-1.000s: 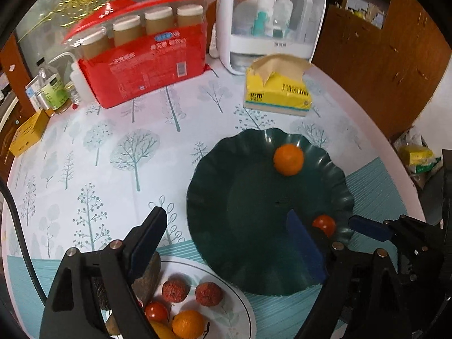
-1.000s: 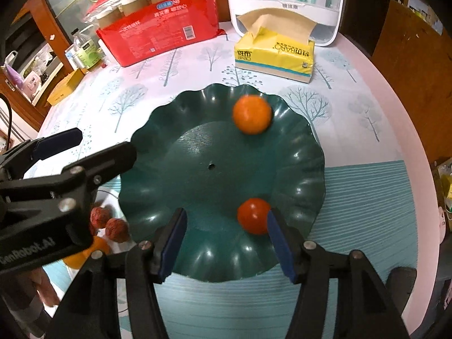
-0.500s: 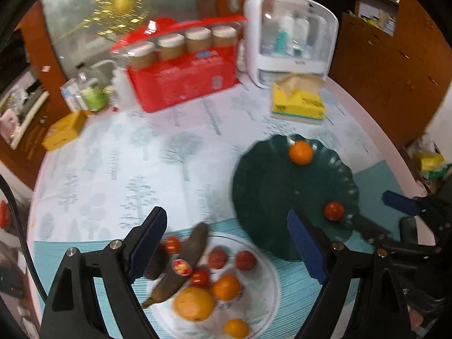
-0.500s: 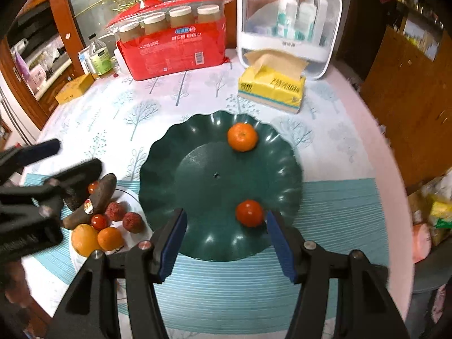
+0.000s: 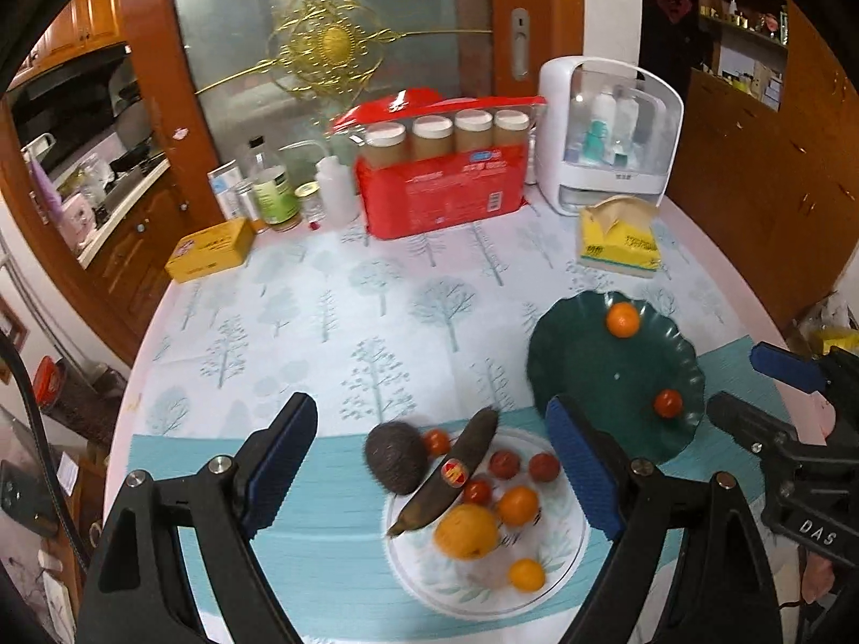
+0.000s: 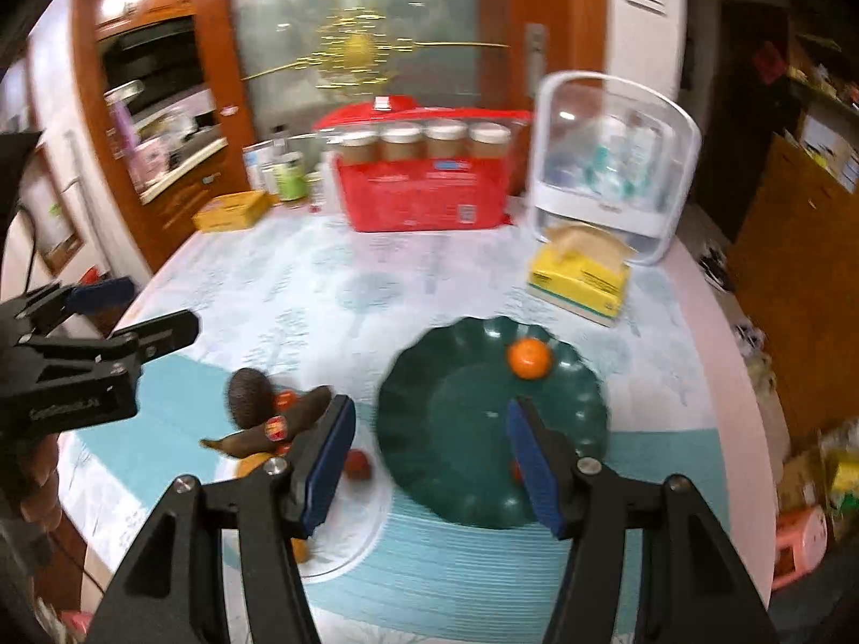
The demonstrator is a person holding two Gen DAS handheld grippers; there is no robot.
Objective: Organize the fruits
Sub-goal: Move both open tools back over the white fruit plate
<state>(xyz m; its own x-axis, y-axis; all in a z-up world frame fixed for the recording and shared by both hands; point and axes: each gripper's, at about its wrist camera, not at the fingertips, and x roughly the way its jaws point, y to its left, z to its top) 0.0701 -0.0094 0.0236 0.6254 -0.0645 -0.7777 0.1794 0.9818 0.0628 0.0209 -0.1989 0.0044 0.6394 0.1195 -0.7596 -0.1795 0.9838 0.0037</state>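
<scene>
On the table [image 5: 333,322], the scalloped plate [image 5: 569,370] sits right of the round plate [image 5: 558,563], their rims near. An orange [image 5: 623,320] lies at the scalloped plate's far edge, a tomato [image 5: 668,403] nearer. The banana [image 5: 451,469] leans across the round plate beside the avocado [image 5: 394,456]. A tissue box [image 5: 617,244] stands behind the scalloped plate.

— How many plates do you have? 
— Two: a green plate [image 5: 558,354] and a white plate [image 5: 569,553] 
— And fruit? 
— On the green, one orange [image 5: 623,320] and one tomato [image 5: 668,403]. On the white you have three oranges [image 5: 516,505], one avocado [image 5: 396,455], one dark banana [image 5: 456,469]
</scene>
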